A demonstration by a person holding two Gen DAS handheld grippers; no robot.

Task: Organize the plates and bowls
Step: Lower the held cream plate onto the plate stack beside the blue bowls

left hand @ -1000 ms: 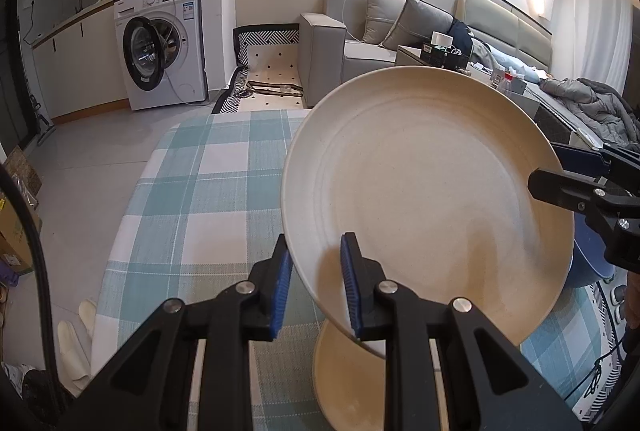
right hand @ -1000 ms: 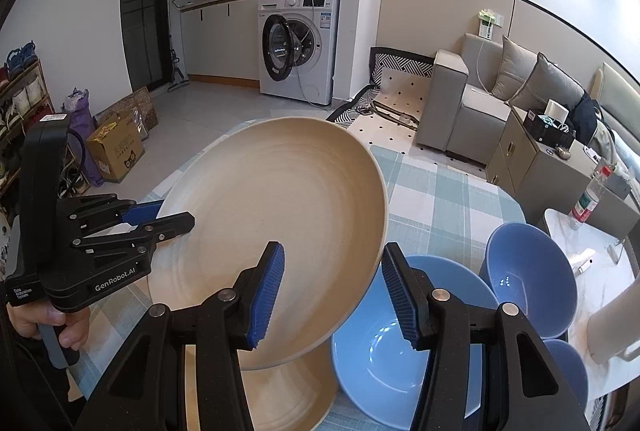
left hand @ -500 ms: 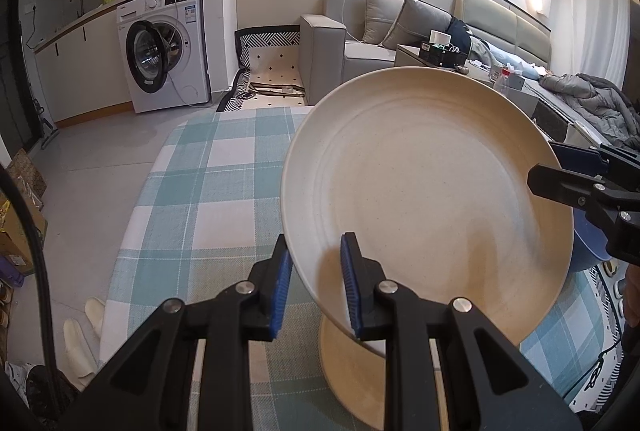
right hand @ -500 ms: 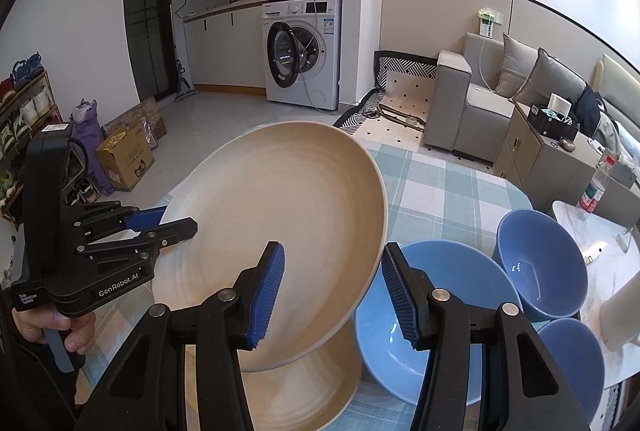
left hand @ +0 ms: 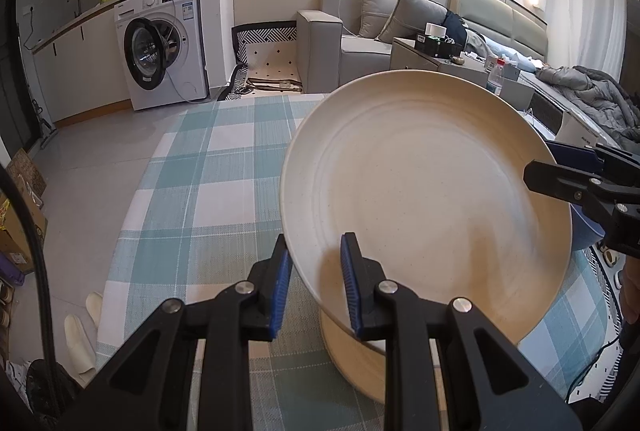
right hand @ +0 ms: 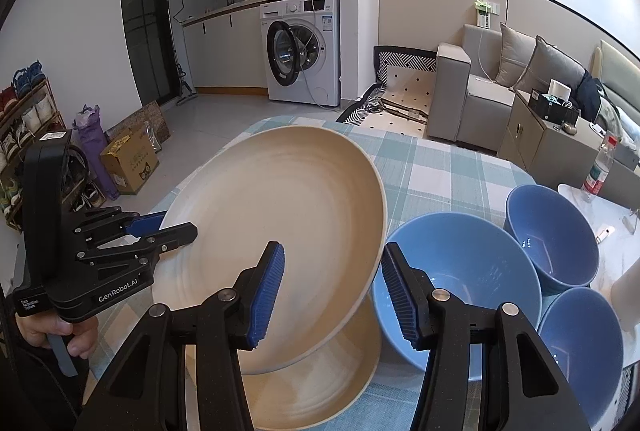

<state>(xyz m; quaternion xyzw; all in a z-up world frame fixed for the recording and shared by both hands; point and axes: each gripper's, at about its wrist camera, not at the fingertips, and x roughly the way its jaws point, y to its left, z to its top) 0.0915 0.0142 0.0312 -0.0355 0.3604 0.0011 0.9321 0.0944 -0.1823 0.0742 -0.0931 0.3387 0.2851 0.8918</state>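
My left gripper (left hand: 312,283) has its fingers (left hand: 349,281) pinching the near rim of the cream plate (left hand: 420,199), one pad on top and one underneath, and in the right wrist view I see that same gripper at the left edge of the frame clamped on the plate's far side. My right gripper (right hand: 332,291) has its fingers (right hand: 267,289) spread partway; the plate's right rim sits between them, but I cannot see either pad pressing on it, so I read it as steadying at most, not holding. The plate is tilted and in the air, low centre of both views, directly above a second cream plate (right hand: 320,391) that lies flat on the checked table (left hand: 200,183). I judge the plates are nearly sorted: this one only needs lowering onto its twin. The bowls look less finished. Three blue bowls sit at the right of the right wrist view: a large bowl (right hand: 468,279) just beside the plates, another bowl (right hand: 552,235) behind it and a third bowl (right hand: 580,343) at the lower right, all side by side and none nested. For writing, I can read "GenRobot.AI" on the left gripper's body at lower left. The small white label beneath it is too fine to read.
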